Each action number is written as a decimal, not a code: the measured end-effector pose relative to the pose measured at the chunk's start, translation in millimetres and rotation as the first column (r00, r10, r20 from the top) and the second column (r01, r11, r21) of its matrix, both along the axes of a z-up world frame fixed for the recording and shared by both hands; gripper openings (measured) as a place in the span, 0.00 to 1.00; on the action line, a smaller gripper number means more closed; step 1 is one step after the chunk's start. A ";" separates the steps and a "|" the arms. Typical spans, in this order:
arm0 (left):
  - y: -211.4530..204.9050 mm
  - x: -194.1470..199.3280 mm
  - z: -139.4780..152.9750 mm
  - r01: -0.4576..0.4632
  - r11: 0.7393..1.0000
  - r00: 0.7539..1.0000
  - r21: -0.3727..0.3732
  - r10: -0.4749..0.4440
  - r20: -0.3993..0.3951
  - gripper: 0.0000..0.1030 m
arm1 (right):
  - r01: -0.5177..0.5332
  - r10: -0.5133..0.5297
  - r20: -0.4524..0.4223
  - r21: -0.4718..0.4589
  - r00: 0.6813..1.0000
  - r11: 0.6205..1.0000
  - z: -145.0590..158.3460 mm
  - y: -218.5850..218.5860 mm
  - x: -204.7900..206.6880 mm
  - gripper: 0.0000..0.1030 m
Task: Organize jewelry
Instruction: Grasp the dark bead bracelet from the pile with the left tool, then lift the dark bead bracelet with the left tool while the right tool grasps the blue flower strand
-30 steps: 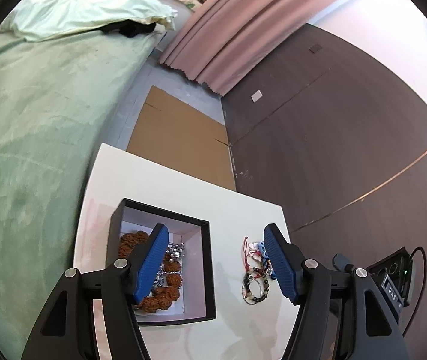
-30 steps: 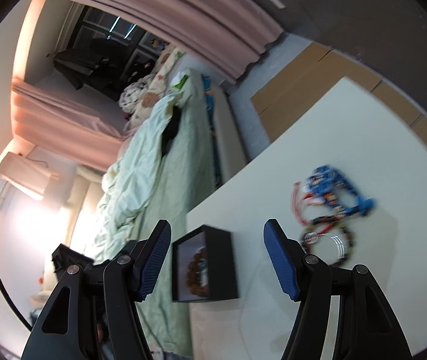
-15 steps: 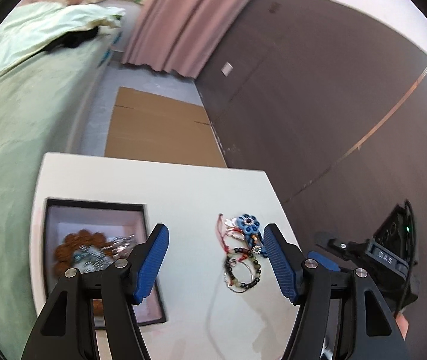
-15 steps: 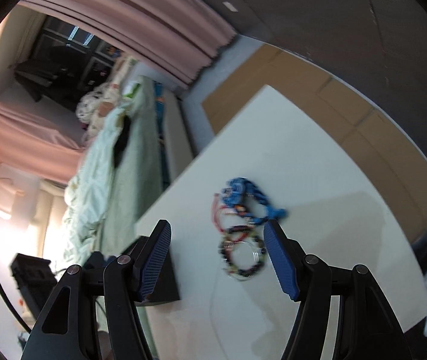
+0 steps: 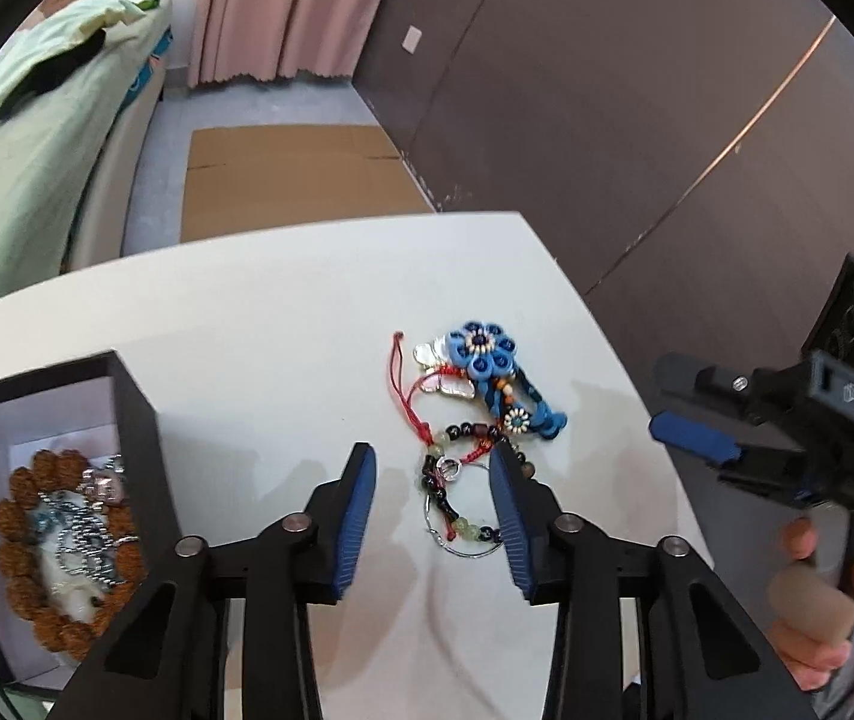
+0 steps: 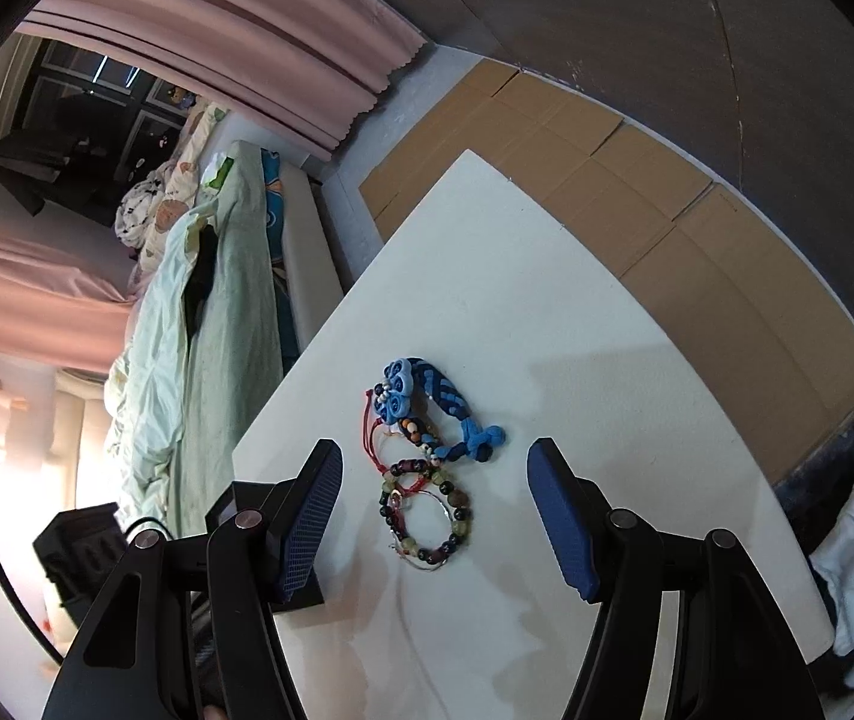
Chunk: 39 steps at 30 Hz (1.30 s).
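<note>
A pile of jewelry lies on the white table (image 5: 283,324): a blue flower bracelet (image 5: 487,360), a red cord (image 5: 409,408) and a dark beaded bracelet with a silver ring (image 5: 457,504). My left gripper (image 5: 432,468) is open, just above the beaded bracelet. A black box (image 5: 139,420) at the left holds a brown bead bracelet (image 5: 19,540) and a silver chain. In the right wrist view the blue bracelet (image 6: 439,402) and beaded bracelet (image 6: 427,510) lie between the fingers of my open right gripper (image 6: 433,468), which also shows in the left wrist view (image 5: 697,438) at the right.
A bed with green bedding (image 5: 1,180) runs along the table's left side. Flattened cardboard (image 5: 289,174) lies on the floor beyond the table. A dark wall (image 5: 607,120) stands to the right. The box corner (image 6: 283,576) sits behind my right gripper's left finger.
Both grippers have swung toward the jewelry pile. My left gripper moved right from over the box to the beaded bracelet. The pile is now centred between the right gripper's fingers.
</note>
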State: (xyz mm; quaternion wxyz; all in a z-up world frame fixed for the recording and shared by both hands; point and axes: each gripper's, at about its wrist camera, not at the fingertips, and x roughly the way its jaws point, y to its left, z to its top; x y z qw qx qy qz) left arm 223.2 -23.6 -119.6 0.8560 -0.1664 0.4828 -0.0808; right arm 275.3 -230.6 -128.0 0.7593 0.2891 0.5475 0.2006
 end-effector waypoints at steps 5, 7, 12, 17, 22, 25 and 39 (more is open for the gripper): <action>-15.8 10.2 -16.9 0.027 0.998 0.999 0.054 -0.025 -0.034 0.26 | 0.007 -0.007 0.004 0.003 1.000 1.000 2.4 -0.2 3.8 0.63; -20.4 12.2 -22.6 0.027 0.996 0.999 0.090 -0.023 -0.044 0.24 | 0.011 -0.011 0.000 0.006 1.000 1.000 1.6 -1.1 5.0 0.63; -28.1 13.0 -30.8 0.036 0.992 0.998 0.121 -0.029 -0.058 0.21 | 0.013 -0.013 -0.005 0.012 1.000 1.000 0.9 -3.1 8.1 0.63; -41.2 7.9 -34.6 0.052 0.968 0.998 0.246 -0.040 -0.053 0.16 | 0.002 -0.002 -0.004 0.009 1.000 1.000 2.2 0.2 8.7 0.63; -39.1 3.2 -35.0 0.055 0.965 0.998 0.258 -0.043 -0.050 0.08 | -0.002 0.002 -0.005 0.009 1.000 1.000 2.4 0.7 9.2 0.63; -31.9 0.4 -30.5 0.049 0.977 0.998 0.207 -0.042 -0.036 0.07 | -0.003 0.003 -0.005 0.006 1.000 1.000 2.2 1.0 9.2 0.63; 1.4 -9.8 19.4 -0.026 0.999 0.996 0.043 0.023 0.084 0.07 | -0.090 0.096 0.046 -0.116 0.994 0.989 -1.5 32.1 10.8 0.63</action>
